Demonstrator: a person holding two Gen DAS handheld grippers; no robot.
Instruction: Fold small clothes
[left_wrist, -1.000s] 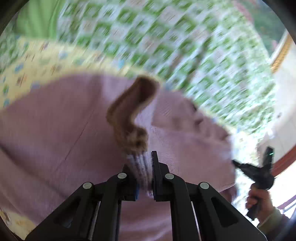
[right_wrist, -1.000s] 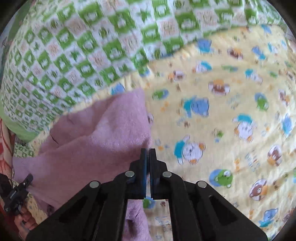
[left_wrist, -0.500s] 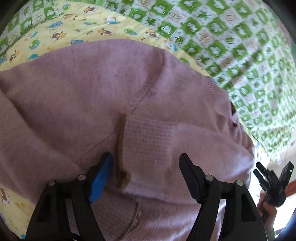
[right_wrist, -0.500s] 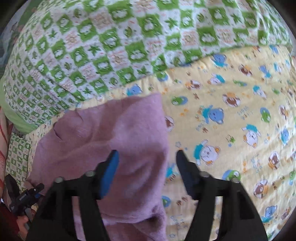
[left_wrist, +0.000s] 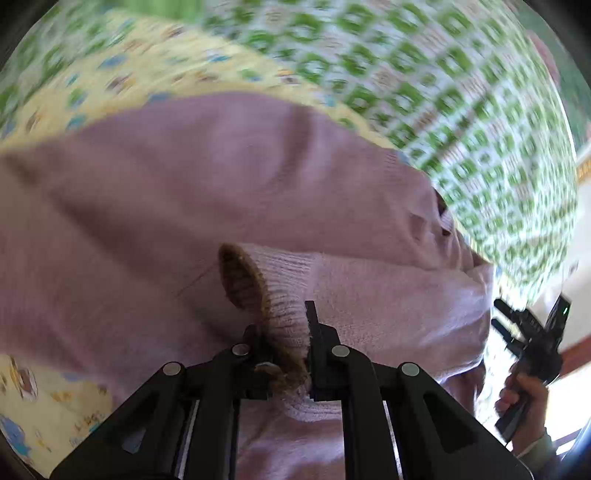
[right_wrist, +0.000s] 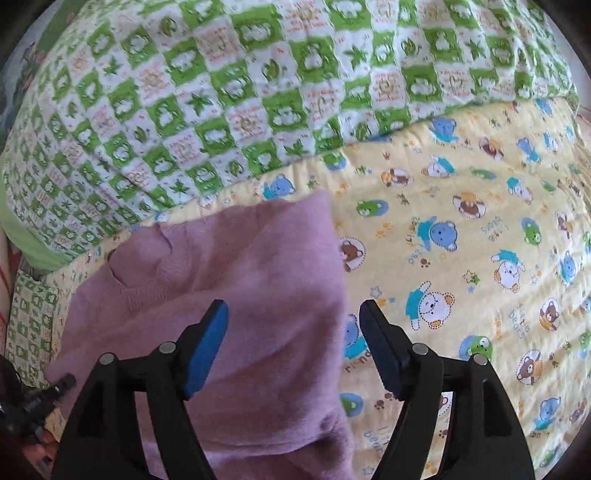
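Note:
A pink knitted sweater (left_wrist: 221, 177) lies spread on a yellow bear-print sheet (right_wrist: 461, 240). My left gripper (left_wrist: 291, 321) is shut on the sweater's ribbed sleeve cuff (left_wrist: 258, 280), whose brownish inside curls up just beyond the fingertips. In the right wrist view the sweater (right_wrist: 258, 258) lies folded with a straight right edge. My right gripper (right_wrist: 293, 310) hovers over that edge, its jaws opening, the blue pads clear of the cloth. The right gripper (left_wrist: 532, 332) also shows at the far right of the left wrist view, held by a hand (left_wrist: 517, 391).
A green-and-white checked quilt (right_wrist: 258, 92) is bunched along the far side of the sheet. The left wrist view is blurred by motion. The left gripper (right_wrist: 40, 398) shows dimly at the lower left edge of the right wrist view.
My left gripper opened and dropped the cuff onto the sweater, then shut on it again and raised it. My right gripper went from shut to wide open over the sweater's edge.

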